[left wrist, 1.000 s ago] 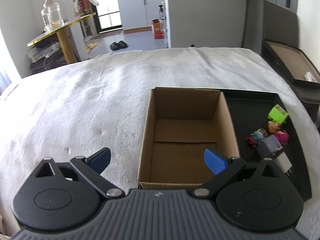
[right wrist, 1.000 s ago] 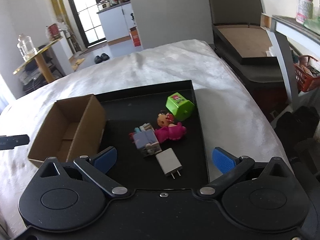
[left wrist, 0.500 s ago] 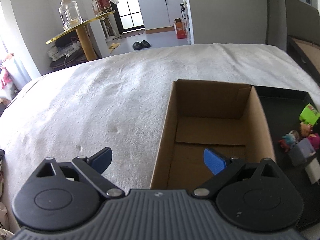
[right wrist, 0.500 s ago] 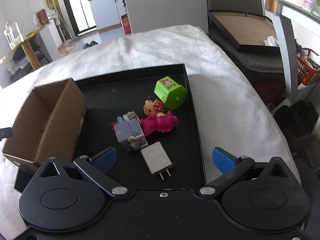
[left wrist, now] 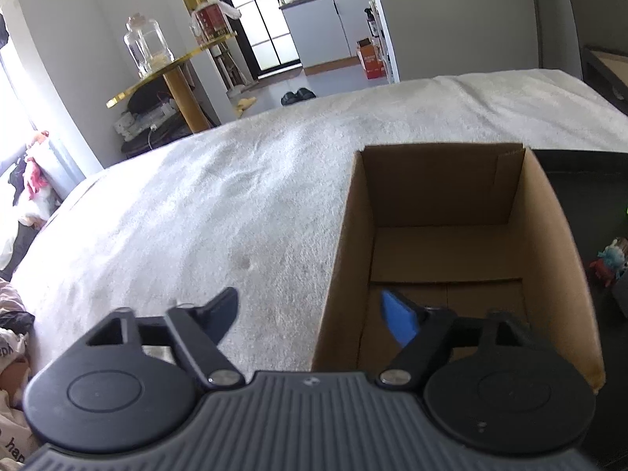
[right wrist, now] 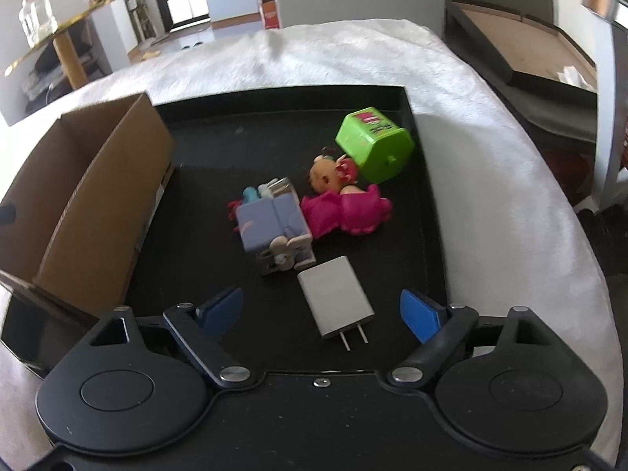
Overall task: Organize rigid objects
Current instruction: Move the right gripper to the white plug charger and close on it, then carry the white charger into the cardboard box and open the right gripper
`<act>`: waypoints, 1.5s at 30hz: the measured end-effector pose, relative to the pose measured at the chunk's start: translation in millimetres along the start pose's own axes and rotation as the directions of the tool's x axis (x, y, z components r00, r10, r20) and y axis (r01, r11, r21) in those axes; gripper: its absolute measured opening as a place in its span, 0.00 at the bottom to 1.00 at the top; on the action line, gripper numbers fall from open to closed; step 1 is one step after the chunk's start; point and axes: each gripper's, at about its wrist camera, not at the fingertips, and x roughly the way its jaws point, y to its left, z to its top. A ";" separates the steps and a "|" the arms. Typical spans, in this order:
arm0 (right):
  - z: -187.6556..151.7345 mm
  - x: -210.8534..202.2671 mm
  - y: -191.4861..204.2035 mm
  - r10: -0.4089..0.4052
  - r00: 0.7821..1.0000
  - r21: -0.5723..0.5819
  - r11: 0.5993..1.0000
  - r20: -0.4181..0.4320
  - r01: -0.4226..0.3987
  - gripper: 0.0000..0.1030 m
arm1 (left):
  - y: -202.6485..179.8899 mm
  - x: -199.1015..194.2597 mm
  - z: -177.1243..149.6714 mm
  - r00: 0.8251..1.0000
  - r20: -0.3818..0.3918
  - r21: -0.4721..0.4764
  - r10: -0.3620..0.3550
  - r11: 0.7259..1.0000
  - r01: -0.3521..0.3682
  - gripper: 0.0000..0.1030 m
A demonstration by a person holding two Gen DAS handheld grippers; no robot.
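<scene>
An empty cardboard box (left wrist: 443, 243) (right wrist: 90, 200) stands on the left end of a black tray (right wrist: 204, 125). My left gripper (left wrist: 310, 310) straddles the box's left wall, one finger outside and one inside; its jaws are closing and the pads do not touch the wall. On the tray lie a grey plug charger (right wrist: 335, 302), a lilac cube toy (right wrist: 272, 223), a pink doll (right wrist: 345, 208) and a green block (right wrist: 373, 141). My right gripper (right wrist: 320, 312) hangs over the charger, which lies between the fingers untouched; its jaws are closing.
The tray rests on a white fluffy blanket (left wrist: 219, 204) covering a bed. A gold side table (left wrist: 172, 74) with a glass jar stands at the back left. A dark flat case (right wrist: 522, 51) lies to the right of the bed.
Both grippers have sunk and tipped further down. The left one slid left until it straddles the box wall. The right one came down over the charger. Both pairs of jaws have narrowed.
</scene>
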 end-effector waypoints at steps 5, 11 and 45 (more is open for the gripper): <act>-0.1 16.4 6.7 -0.004 0.999 -0.024 1.000 -0.035 0.003 0.72 | -0.4 9.8 -2.7 1.000 -0.027 -0.010 -0.005 1.000 0.005 0.57; -2.6 34.6 12.3 -0.084 0.996 -0.091 0.993 -0.044 0.079 0.71 | -3.3 15.5 -2.6 0.999 -0.034 0.006 -0.034 0.999 0.034 0.46; 38.8 -18.6 25.0 -0.004 0.995 -0.079 0.997 0.101 0.012 0.35 | 1.7 15.2 -1.7 0.994 -0.023 -0.008 -0.102 0.995 0.102 0.15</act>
